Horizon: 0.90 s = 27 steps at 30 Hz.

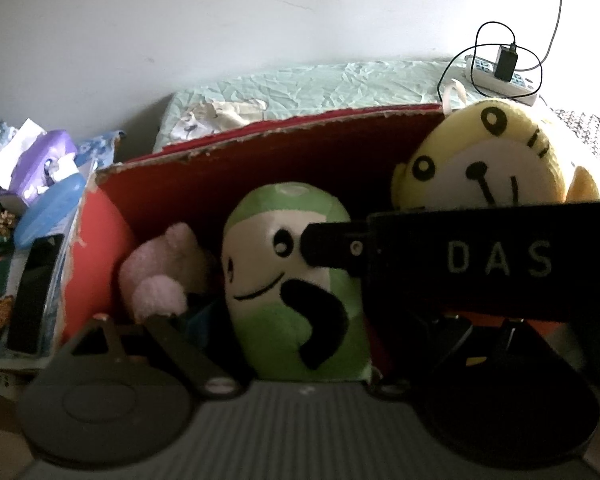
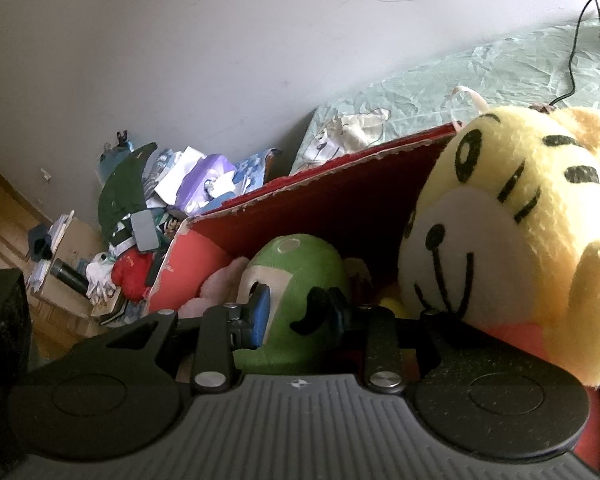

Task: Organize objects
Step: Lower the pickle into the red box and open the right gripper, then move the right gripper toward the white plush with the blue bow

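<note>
A red cardboard box (image 1: pixel 260 168) holds plush toys. A green and white plush (image 1: pixel 296 292) with a black mouth stands in its middle; a pink plush (image 1: pixel 160 276) lies to its left. A yellow tiger plush (image 1: pixel 488 164) leans at the box's right end. In the right wrist view my right gripper (image 2: pixel 296 312) is shut on the green plush (image 2: pixel 300 280), its blue pad on the face. The tiger plush (image 2: pixel 520 240) is close on the right. The right gripper's black finger, marked DAS (image 1: pixel 480 260), crosses the left wrist view. My left gripper's own fingertips are hidden behind the plush.
A wrinkled pale green bed cover (image 1: pixel 320 84) lies behind the box. A power strip with a black charger (image 1: pixel 504 68) and cables sits at the back right. A heap of tissue packs, bags and boxes (image 1: pixel 40 184) is piled left of the box, against the white wall.
</note>
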Each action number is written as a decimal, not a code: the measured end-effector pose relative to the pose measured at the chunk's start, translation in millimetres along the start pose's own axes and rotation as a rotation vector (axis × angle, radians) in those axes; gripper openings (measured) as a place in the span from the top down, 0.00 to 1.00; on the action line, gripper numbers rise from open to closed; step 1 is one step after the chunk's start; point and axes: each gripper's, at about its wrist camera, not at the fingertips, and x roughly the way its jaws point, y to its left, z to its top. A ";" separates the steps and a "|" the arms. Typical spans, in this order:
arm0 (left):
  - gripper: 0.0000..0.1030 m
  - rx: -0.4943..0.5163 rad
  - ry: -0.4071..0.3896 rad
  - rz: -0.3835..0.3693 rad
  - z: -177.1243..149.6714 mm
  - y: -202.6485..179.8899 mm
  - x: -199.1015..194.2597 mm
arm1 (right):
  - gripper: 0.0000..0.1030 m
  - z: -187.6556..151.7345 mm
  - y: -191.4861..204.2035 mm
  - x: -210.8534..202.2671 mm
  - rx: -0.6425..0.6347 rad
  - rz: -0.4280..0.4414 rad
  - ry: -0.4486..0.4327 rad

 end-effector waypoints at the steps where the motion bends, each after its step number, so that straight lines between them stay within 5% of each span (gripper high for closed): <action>1: 0.11 0.001 0.001 0.002 0.0 -0.4 0.0 | 0.66 -0.2 -0.2 -0.6 0.007 0.004 -0.001; 6: 0.11 0.012 -0.043 -0.018 -4.1 1.1 -8.3 | 0.63 -7.2 6.8 -11.0 -0.031 -0.004 -0.005; 15: 0.11 0.024 -0.143 0.001 -14.8 -8.0 -52.3 | 0.58 -16.4 -3.1 -76.8 0.012 0.077 -0.144; 27: 0.19 0.041 -0.196 -0.182 8.4 -75.8 -94.4 | 0.59 -24.0 -73.1 -165.1 0.128 0.061 -0.333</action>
